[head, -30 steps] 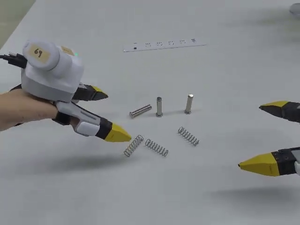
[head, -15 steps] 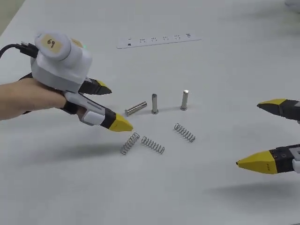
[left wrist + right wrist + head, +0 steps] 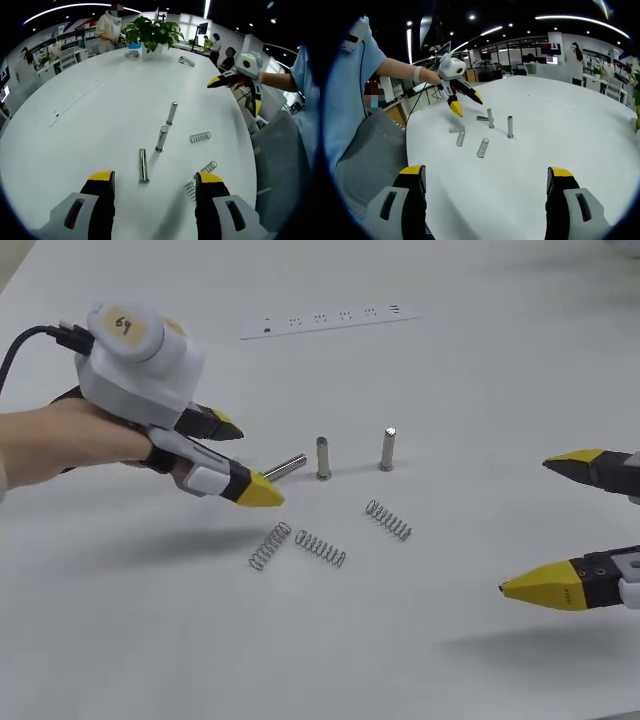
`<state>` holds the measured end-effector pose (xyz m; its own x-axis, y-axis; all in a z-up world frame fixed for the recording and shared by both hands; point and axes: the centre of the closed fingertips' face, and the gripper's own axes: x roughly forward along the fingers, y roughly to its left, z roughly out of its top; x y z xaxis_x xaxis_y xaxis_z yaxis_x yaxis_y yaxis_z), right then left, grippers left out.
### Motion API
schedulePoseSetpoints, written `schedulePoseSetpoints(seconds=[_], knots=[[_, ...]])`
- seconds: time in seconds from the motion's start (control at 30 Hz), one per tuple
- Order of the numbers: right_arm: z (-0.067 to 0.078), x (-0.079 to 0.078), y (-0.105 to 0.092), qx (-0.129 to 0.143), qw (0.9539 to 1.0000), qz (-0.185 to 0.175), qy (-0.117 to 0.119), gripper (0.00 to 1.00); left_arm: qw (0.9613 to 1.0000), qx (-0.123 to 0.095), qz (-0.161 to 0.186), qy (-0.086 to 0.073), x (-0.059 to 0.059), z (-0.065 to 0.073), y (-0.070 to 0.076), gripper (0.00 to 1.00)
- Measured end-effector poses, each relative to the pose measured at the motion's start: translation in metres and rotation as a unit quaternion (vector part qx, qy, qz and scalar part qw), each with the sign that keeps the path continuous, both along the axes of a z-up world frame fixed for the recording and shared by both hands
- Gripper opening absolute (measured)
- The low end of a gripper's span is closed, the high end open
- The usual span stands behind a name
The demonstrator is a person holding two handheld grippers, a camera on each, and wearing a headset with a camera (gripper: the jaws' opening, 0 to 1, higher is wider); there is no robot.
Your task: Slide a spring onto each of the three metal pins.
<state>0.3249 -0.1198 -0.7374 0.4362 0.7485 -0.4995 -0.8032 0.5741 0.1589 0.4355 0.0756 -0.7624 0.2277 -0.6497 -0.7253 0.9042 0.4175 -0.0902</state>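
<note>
Jaws wide and empty, the left tool (image 3: pixel 255 465) hovers at nine o'clock of the lying pin (image 3: pixel 285 467). Two pins (image 3: pixel 323 457) stand at its three o'clock, and three springs (image 3: pixel 320 549) lie at six on the counter (image 3: pixel 150 640). The right tool (image 3: pixel 527 525) gapes wide.

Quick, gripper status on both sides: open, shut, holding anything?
Left gripper: open, holding nothing.
Right gripper: open, holding nothing.

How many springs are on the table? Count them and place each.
3, all lying loose: left spring, middle spring close beside it, right spring apart, near the right upright pin. None looks hidden.
</note>
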Motion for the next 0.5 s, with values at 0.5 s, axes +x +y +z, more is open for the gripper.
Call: schedulePoseSetpoints(seconds=[0.5], knots=[[-0.0038,-0.0015,-0.0001,0.003,1.0,-0.001,0.006,1.0,0.9999,0.009,0.003,0.005,0.0097,-0.008,-0.0084,0.43]])
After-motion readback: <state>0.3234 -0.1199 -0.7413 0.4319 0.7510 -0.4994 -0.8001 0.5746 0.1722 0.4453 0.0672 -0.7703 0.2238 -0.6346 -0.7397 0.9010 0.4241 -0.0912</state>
